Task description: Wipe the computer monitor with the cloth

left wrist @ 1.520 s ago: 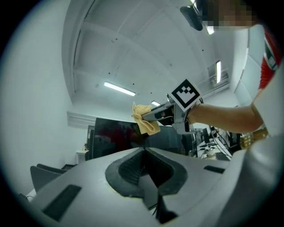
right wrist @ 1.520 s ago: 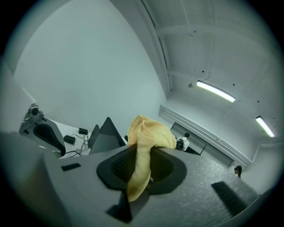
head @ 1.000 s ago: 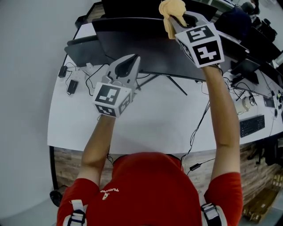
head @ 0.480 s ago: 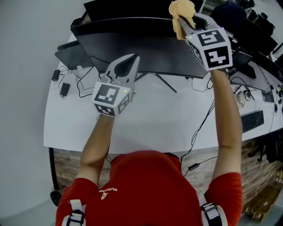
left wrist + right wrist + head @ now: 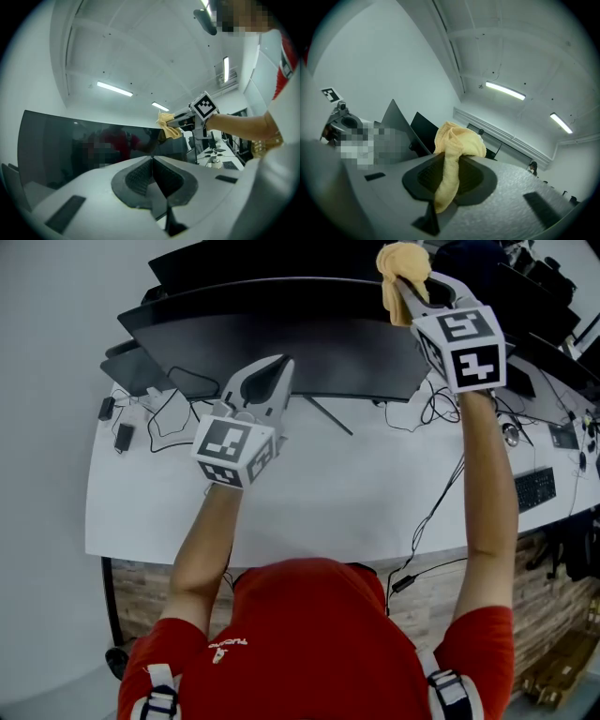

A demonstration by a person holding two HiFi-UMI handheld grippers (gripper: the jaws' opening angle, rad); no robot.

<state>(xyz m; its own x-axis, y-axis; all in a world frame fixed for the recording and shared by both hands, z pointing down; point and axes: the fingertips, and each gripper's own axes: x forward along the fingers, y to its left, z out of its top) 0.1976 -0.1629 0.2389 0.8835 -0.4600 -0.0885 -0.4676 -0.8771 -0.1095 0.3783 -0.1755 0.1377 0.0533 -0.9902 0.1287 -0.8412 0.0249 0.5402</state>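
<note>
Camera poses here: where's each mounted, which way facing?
Head view: on the person's head, steeply down at desk and monitor; arms, red shirt, left tool, right tool show.
Left gripper view: on left tool, facing the monitor; own shut jaws show.
Right gripper view: on right tool, facing upward at wall and ceiling; jaws shut on cloth.
Shared: head and left gripper views both show the cloth by the monitor's top edge.

The cloth (image 5: 457, 140) looks soft and nubbly, perhaps terry. The monitor (image 5: 56, 150) screen is glossy and reflective; the tabletop (image 5: 328, 493) is smooth, matt.
</note>
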